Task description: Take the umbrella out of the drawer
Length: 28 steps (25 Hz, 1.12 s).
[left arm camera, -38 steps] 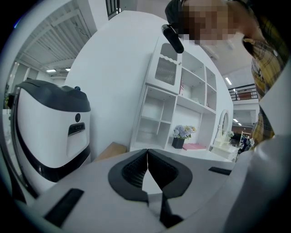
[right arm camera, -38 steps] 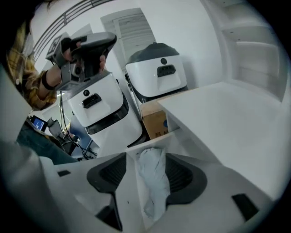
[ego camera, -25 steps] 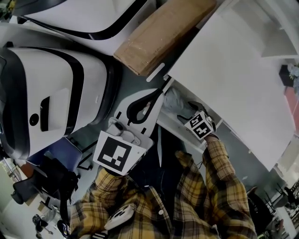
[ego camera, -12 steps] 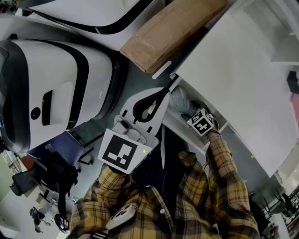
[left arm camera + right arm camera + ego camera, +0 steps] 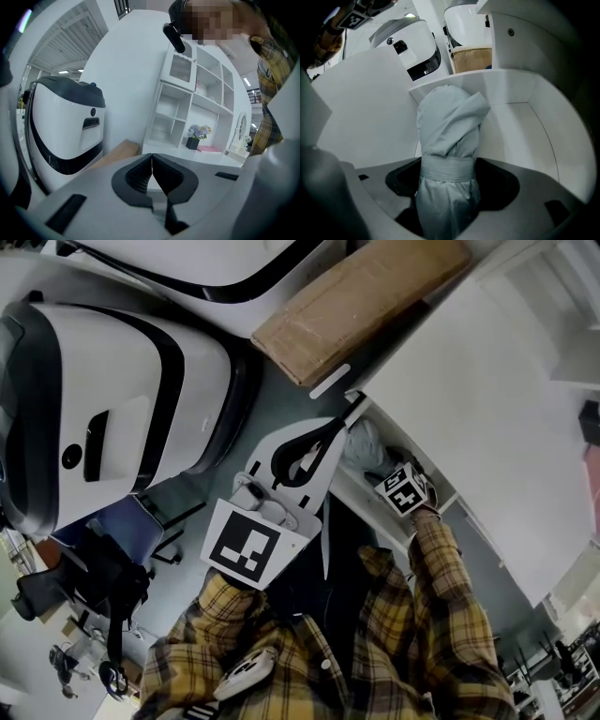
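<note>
A folded pale grey-blue umbrella [image 5: 447,122] stands on end in the open white drawer [image 5: 520,117]. My right gripper [image 5: 448,176] is shut on the umbrella around its strap band. In the head view the umbrella [image 5: 364,440] shows in the drawer [image 5: 349,491], just ahead of the right gripper's marker cube [image 5: 405,491]. My left gripper [image 5: 339,425] hangs left of the drawer, its tips near the drawer's far corner. Its jaws in the left gripper view [image 5: 152,165] are shut with nothing between them.
A big white and black machine [image 5: 112,409] stands to the left. A cardboard box [image 5: 361,301] lies beyond the drawer. The white cabinet top [image 5: 487,399] overhangs the drawer at the right. A white shelf unit [image 5: 187,108] and a flower pot [image 5: 194,138] stand farther off.
The head view has drifted a little. Both grippers keep about the same places, and the right one stays shut on the umbrella.
</note>
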Available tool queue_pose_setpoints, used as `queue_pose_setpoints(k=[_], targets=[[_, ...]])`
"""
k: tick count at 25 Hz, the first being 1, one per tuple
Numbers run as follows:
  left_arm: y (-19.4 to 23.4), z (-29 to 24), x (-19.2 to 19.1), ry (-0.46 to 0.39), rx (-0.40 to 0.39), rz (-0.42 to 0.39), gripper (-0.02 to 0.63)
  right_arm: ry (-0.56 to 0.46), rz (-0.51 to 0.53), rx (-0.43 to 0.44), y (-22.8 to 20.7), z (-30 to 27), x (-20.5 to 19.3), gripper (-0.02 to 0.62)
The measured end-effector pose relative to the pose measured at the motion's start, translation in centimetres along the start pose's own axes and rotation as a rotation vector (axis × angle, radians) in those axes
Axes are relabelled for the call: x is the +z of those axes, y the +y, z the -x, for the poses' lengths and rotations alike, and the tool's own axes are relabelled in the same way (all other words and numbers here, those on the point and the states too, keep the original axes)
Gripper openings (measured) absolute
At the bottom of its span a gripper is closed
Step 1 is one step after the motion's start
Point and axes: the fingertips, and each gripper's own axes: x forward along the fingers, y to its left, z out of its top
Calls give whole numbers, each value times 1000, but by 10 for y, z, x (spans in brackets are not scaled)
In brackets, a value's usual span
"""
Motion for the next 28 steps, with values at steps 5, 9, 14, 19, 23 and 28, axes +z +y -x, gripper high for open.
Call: queue_pose_setpoints(k=[5,9,14,19,23,28], targets=[[-1,1,1,1,0,3,21,9,-3,-15,0,2,0,328],[0,1,2,-4,2,-1,21,26,-8,-23,0,1,0,318],[-2,1,5,-9,-3,-5,21,33,-14,-28,0,2,0,307],[-2,2,10,-21,-5,-5,21,32,-24,-29,0,6,1,305],[0,5,13,-29,-1,-1,21,27,-26,-32,0,12,3,305],[1,7,20,-43,-4,-5,21,11,-19,-35,4,24,9,305]])
